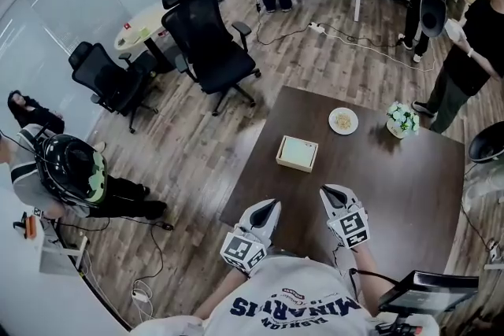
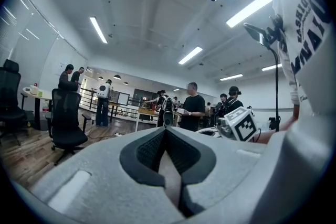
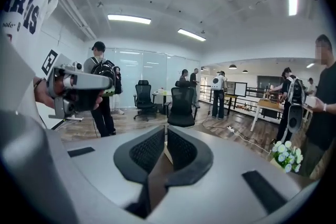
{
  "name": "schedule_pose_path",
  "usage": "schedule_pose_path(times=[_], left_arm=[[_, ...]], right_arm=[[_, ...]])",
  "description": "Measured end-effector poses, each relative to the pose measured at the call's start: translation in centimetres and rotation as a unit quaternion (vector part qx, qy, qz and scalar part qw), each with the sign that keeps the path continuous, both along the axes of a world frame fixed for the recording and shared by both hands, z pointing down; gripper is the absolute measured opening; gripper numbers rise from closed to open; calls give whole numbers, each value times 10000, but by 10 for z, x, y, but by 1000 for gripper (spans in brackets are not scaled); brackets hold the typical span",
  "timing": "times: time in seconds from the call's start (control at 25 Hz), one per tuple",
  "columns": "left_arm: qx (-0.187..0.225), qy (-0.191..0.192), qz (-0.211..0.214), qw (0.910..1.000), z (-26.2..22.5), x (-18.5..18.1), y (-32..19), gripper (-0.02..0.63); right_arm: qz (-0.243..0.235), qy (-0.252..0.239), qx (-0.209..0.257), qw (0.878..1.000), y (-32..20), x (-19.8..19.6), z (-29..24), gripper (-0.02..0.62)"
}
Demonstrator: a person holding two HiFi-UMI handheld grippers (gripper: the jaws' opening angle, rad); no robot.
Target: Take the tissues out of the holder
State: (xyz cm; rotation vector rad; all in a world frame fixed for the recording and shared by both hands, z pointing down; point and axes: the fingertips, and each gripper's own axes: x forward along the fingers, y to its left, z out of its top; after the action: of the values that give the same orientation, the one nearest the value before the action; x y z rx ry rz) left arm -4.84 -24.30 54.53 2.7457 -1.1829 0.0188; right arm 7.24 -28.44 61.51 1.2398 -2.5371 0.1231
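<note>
Big dark table fills most of the head view. At the bottom edge is the wearer's white shirt with upside-down navy lettering, which looks like "MINARIS" with "FASHION" by it. The left gripper view only catches "FASHI" off that same shirt.

The left gripper and right gripper hang over the near edge of the table, both pinched tight with nothing between the jaws.

The tissue holder, a flat box with a pale top, sits on the table ahead of the two grippers, roughly between them and touching neither. Only the head view shows it, since both gripper views tilt up at ceiling lights and people.

Further ahead of the right gripper there's a small plate. The flowers are to the right of the plate, and they also peek in low in the right gripper view.
</note>
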Motion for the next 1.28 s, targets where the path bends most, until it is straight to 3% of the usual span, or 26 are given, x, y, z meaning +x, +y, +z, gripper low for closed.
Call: schedule_pose_path(times=[0.24, 0.44, 0.6, 0.72, 1.0, 1.28], left_arm=[[-107, 25, -187, 9998, 6, -17, 4, 3], [-214, 55, -392, 9990, 11, -33, 8, 3], [-280, 63, -603, 9978, 15, -50, 14, 3], [-385, 59, -843, 9957, 21, -68, 18, 3], [-588, 21, -1408, 9883, 37, -101, 28, 3], [-651, 8, -1614, 9847, 36, -114, 28, 3]], right_arm=[[-210, 627, -84, 9978, -51, -12, 35, 11], [-194, 1499, -407, 9877, -103, -17, 99, 17], [-165, 1998, -841, 9761, -141, -19, 158, 102], [-101, 2327, -1130, 9659, -168, -17, 196, 132], [24, 2342, -1506, 9604, -202, -12, 244, 161], [-130, 2816, -1660, 9450, -210, -22, 258, 155]])
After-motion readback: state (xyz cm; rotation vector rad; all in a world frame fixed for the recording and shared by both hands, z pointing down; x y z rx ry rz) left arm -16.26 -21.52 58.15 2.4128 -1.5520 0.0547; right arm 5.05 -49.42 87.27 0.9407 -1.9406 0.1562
